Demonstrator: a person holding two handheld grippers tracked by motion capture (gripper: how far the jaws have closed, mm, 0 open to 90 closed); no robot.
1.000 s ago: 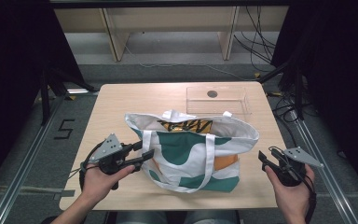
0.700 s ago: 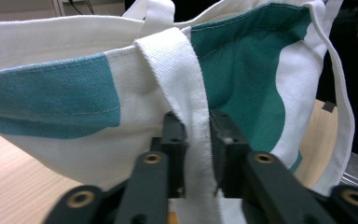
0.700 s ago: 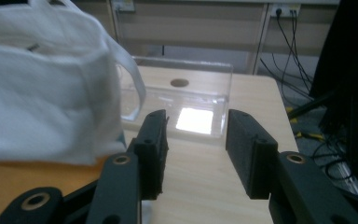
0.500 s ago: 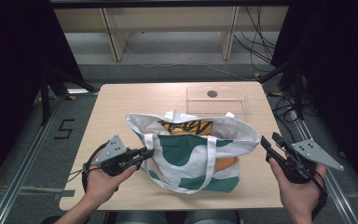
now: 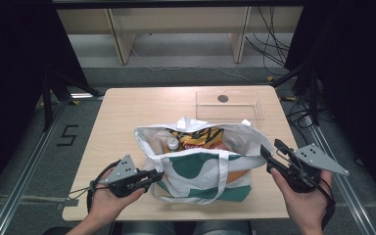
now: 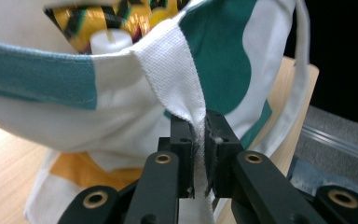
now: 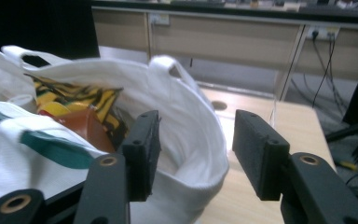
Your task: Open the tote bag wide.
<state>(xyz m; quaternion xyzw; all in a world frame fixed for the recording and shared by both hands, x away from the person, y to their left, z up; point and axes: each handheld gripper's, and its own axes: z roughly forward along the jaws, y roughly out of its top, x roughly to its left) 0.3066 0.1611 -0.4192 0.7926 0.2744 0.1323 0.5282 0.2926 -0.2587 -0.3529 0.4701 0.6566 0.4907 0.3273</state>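
Note:
A white tote bag (image 5: 200,169) with green and orange patches lies on the wooden table (image 5: 127,117), its mouth open. Inside are a yellow and black snack bag (image 5: 198,137) and a white bottle cap (image 5: 174,144). My left gripper (image 5: 159,175) is at the bag's left side and has just closed; it is shut on the white strap (image 6: 186,88), which runs between its pads (image 6: 182,135). My right gripper (image 5: 270,147) hovers at the bag's right end. Its jaws have just been opening and stand apart over the bag's rim (image 7: 200,177) without pressing it.
A clear plastic tray (image 5: 228,105) stands at the back right of the table with a small dark round thing (image 5: 223,98) in it. Wooden shelving and cables (image 5: 274,29) lie beyond the far edge. Metal rails (image 5: 24,171) run along the floor on both sides.
My left gripper closed on the bag's strap. My right gripper rose and came in toward the bag's right rim. The bag's mouth now gapes wider.

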